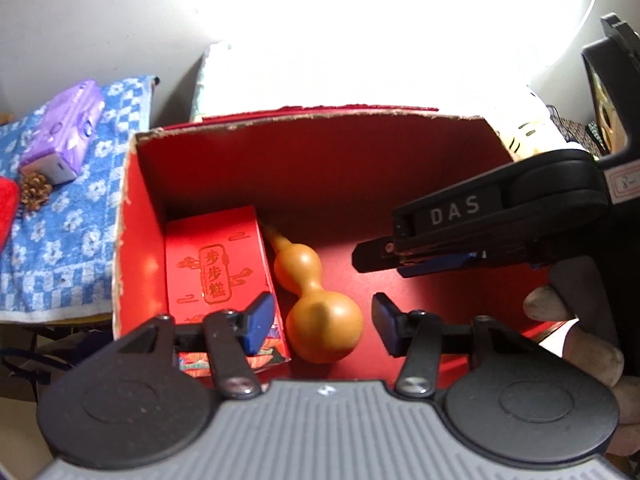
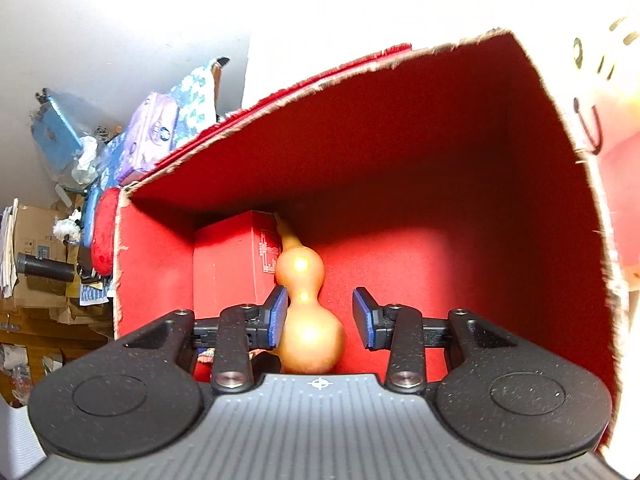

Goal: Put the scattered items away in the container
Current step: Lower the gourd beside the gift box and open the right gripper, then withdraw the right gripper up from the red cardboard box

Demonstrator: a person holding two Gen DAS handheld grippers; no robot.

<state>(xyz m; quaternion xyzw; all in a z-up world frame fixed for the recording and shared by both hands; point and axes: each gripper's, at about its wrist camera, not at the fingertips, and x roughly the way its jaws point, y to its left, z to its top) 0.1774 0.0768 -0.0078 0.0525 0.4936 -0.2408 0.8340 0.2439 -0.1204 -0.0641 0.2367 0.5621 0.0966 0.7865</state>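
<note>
Mid-tidy, by the look of it: two items down in the box already, more waiting outside on the left.

Far left, on a blue patterned towel [image 1: 60, 248]: a purple soft-wrapped tissue pack [image 1: 64, 132], glossy and crinkled, with a small brown pine cone [image 1: 35, 192] touching its near end. Both well apart from the box and not yet tidied, so probably next in line.

Moving right, into the red cardboard box [image 1: 128, 216], edges frayed, inside matte red. Against its left wall, a smaller red carton [image 1: 218, 272] with printed characters, flat-sided and stiff. Just beside it on the right, touching or nearly so, a tan gourd [image 1: 320, 312], smooth, glossy, two-bulbed, thin neck pointing far.

Left gripper [image 1: 324, 322] above the near rim, blue pads spread wide, gripping nothing. Right gripper [image 2: 320, 316] low inside the box, jaws apart around the gourd's waist, left pad close against it, right pad clearly off; looks like a release.

Next move, at a guess: lift clear, swing left to the towel, squeeze gently on the soft pack.
</note>
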